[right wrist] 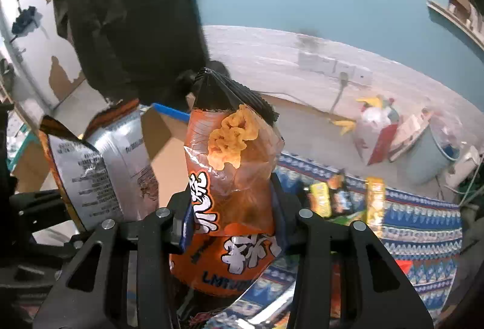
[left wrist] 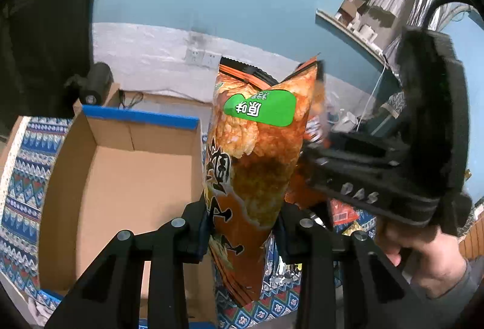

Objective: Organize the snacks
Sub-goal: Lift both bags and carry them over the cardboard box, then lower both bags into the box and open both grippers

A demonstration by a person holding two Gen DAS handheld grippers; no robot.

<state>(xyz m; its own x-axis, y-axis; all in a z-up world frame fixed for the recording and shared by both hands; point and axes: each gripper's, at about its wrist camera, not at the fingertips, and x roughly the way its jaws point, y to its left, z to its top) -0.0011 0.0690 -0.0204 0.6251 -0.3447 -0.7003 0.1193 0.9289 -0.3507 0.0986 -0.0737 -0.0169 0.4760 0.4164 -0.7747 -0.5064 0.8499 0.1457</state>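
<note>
Only left cam: cardboard box.

Surface w/ blue patterned cloth over it. On cloth: open cardboard box w/ blue-taped rim, at left in left-wrist view; loose snack packs lying near cloth's far edge in right-wrist view, yellow and dark ones, blurred.

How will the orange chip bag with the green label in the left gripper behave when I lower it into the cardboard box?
The orange chip bag with the green label looks puffy and light, so it probably won't sag. Its glossy film may slip in the left gripper, which pinches only its lower part. It stands tall, so in the cardboard box it will likely topple flat.
</note>
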